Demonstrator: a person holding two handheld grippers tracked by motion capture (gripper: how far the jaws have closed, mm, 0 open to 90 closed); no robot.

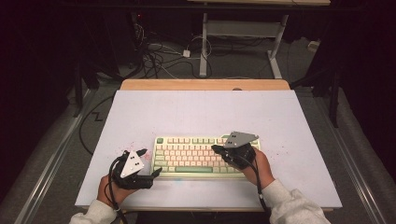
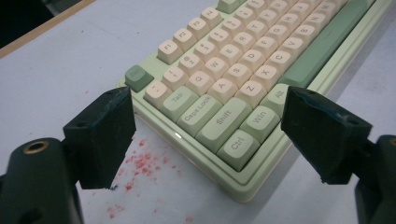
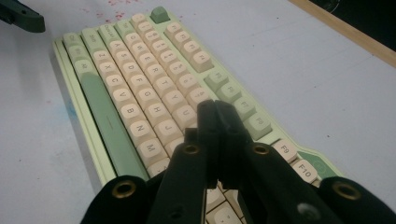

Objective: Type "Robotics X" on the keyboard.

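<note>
**Green keyboard between two grippers**

Black and spread wide, the left gripper (image 1: pixel 148 163) sits just off the near-left corner of the keyboard (image 1: pixel 196 156), gripping nothing; in the left gripper view that corner, with the Ctrl key (image 2: pixel 238 148), lies between its two jaws without touching either, beside red specks (image 2: pixel 142 165) on the white table (image 1: pixel 196 112). The keyboard lies toward the table's near edge. Over its right half, the right gripper (image 1: pixel 215 148) has its jaws pressed flat together, empty, pointing across the keys.
</note>
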